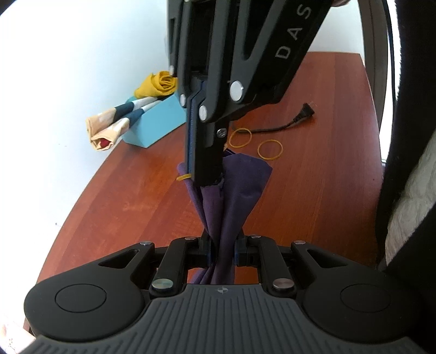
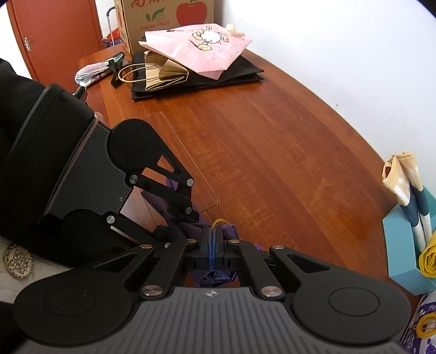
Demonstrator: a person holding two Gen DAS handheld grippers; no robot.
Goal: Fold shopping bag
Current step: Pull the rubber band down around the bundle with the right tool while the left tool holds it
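Observation:
A purple cloth shopping bag [image 1: 242, 185], bunched into a narrow twisted bundle, hangs over the wooden table [image 1: 136, 204]. My left gripper [image 1: 222, 245] is shut around its lower part. My right gripper [image 1: 207, 179] comes down from above onto the upper end, fingers shut. A yellow rubber band [image 1: 184, 177] shows at its tip against the cloth. In the right wrist view the right gripper [image 2: 211, 234] pinches the yellow rubber band [image 2: 219, 221], which loops out over the purple bag [image 2: 231, 228]. The left gripper [image 2: 177, 224] reaches in from the left, its tips mostly hidden.
Two loose rubber bands [image 1: 239, 137] [image 1: 270, 149] and a black plug and cable [image 1: 299, 114] lie behind the bag. A blue box [image 1: 155, 119] holds rolled bags near the wall. Paper bags [image 2: 199, 46], a black bag [image 2: 245, 73] and a fruit carton [image 2: 163, 16] sit at the far end.

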